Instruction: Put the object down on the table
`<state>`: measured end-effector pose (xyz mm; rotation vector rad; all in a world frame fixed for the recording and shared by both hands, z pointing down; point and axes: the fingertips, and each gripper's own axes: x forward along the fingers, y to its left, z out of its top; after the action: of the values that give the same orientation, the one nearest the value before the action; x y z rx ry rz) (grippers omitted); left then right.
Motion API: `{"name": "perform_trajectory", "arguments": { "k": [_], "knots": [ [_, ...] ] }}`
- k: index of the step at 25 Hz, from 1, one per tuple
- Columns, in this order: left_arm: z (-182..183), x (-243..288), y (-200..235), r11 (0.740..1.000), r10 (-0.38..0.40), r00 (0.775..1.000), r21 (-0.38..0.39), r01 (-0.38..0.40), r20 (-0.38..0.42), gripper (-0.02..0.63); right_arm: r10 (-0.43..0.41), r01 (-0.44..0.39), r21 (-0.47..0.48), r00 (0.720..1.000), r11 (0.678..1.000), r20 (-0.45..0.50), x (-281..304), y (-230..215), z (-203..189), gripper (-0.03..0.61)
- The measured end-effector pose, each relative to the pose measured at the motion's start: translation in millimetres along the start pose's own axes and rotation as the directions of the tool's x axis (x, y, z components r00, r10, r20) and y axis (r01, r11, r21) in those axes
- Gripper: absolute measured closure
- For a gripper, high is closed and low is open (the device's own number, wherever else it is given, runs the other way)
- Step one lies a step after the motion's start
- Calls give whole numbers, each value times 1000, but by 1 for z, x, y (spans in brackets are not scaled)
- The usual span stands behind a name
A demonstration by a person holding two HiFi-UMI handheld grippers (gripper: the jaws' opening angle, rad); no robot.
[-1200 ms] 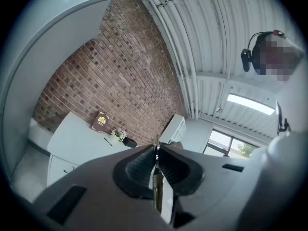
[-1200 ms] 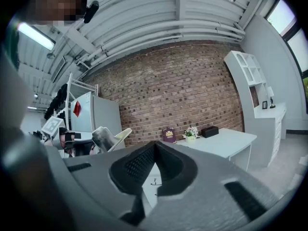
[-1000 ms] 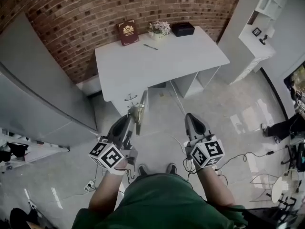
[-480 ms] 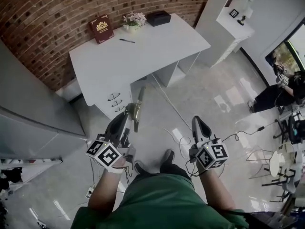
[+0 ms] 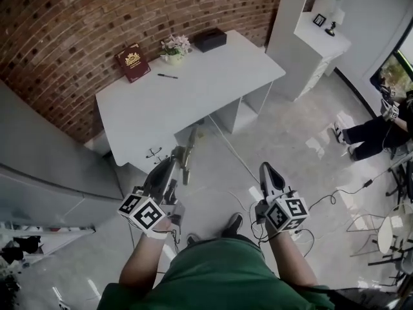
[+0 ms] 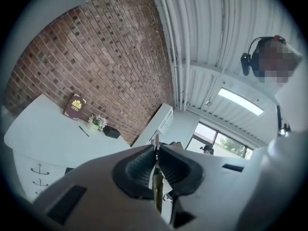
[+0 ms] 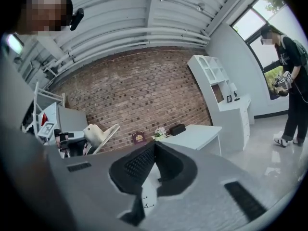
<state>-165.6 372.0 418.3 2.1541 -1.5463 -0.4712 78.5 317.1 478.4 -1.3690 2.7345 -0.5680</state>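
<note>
A slender tool (image 5: 188, 148) with a dull brass handle and a thin metal end sticks out of my left gripper (image 5: 175, 156), whose jaws are shut on it. It hangs over the floor, just short of the white table's (image 5: 193, 99) front edge. The left gripper view shows the thin tool (image 6: 157, 189) pinched edge-on between the dark pads (image 6: 137, 170). My right gripper (image 5: 266, 168) is held over the floor to the right, jaws closed together with nothing in them. In the right gripper view its tips (image 7: 154, 144) meet, and the table (image 7: 197, 134) lies ahead.
On the table's far side stand a dark red book (image 5: 133, 62), a small flower pot (image 5: 174, 46), a black box (image 5: 210, 39) and a pen (image 5: 168, 76). A grey cabinet (image 5: 39, 173) is at the left, white shelving (image 5: 316, 37) at the right. Cables (image 5: 335, 196) cross the floor; a seated person (image 5: 374, 134) is far right.
The view has swung and the table now sits a little nearer in front. The left gripper keeps its hold on the tool; both grippers stay low over the floor.
</note>
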Motion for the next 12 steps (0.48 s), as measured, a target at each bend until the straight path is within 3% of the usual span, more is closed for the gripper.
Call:
{"name": "perform_trajectory", "arguments": {
  "k": [7,12],
  "knots": [
    [-12,72,-28,999,44,999,11,-44,21,588,73,-73,5,997,997,2,30,-67,37,575],
    [-17,108,-38,999,50,999,11,-50,13,588,49,-49,17,999,999,0,38,-109,53,575]
  ]
}}
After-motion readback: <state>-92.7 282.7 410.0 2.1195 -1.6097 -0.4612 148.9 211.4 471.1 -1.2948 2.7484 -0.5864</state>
